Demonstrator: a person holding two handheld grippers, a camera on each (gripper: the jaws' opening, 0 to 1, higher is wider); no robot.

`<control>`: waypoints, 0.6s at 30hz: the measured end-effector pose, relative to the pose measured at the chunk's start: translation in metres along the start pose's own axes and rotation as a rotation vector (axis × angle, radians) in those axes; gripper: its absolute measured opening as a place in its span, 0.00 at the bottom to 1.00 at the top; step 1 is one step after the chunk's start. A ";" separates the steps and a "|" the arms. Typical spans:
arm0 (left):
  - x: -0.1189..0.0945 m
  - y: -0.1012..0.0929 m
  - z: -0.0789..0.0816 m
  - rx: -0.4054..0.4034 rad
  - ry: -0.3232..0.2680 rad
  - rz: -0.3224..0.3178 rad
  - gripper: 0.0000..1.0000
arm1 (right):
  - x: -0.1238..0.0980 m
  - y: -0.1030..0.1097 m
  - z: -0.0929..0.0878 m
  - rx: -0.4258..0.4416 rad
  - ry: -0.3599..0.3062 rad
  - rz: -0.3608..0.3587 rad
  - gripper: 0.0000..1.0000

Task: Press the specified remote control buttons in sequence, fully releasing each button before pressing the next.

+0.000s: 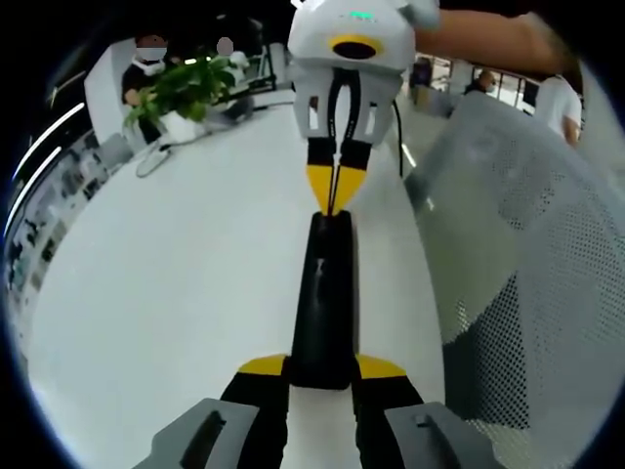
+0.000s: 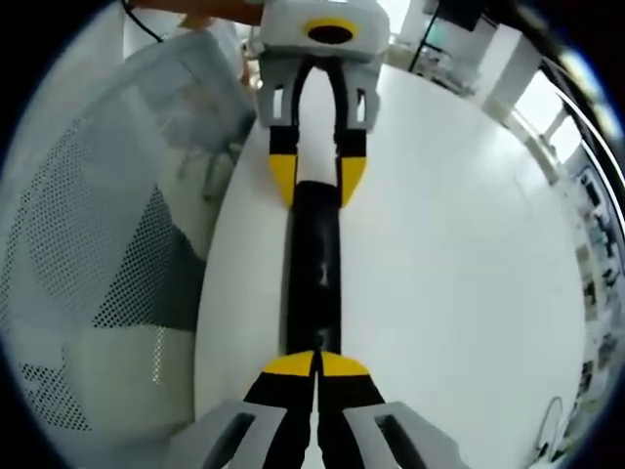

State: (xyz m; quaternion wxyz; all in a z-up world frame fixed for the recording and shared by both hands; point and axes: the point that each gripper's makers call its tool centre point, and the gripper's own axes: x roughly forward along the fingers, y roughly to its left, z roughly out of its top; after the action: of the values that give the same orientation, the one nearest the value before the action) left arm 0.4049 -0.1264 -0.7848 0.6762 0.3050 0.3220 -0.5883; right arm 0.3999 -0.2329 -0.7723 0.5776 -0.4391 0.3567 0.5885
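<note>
Remote control (image 1: 323,293) black, glossy. Left hand-held gripper (image 1: 322,376): black jaws, yellow tips. Right hand-held gripper (image 2: 315,369): same yellow tips on black, white housing. Table (image 1: 176,283) plain white. Chair (image 1: 527,244) grey mesh with a fine dot pattern. Potted plant (image 1: 181,93) green leaves, white pot.

No readable text, labels, brands or numbers found. Remote control (image 1: 323,298) surface showed no legible marks; button markings too blurred to read.
</note>
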 end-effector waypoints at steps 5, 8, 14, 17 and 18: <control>0.000 0.000 0.000 -0.002 0.000 0.001 0.23 | -0.002 -0.001 0.000 0.013 -0.011 -0.009 0.00; 0.000 0.000 0.000 -0.003 0.000 0.000 0.23 | -0.002 -0.001 0.001 0.018 -0.015 -0.008 0.00; 0.000 0.000 0.000 -0.003 -0.001 -0.002 0.23 | -0.003 -0.001 0.003 0.014 -0.022 -0.009 0.00; 0.000 0.000 -0.001 -0.004 -0.002 -0.002 0.23 | -0.003 -0.001 0.005 0.013 -0.025 -0.007 0.00; 0.000 0.000 -0.001 -0.004 -0.003 -0.002 0.23 | -0.003 -0.001 0.005 0.011 -0.025 -0.007 0.00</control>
State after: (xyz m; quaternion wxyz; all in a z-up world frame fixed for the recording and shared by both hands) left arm 0.4044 -0.1258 -0.7851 0.6767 0.3024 0.3227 -0.5887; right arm 0.3997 -0.2293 -0.7674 0.5866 -0.4298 0.3512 0.5898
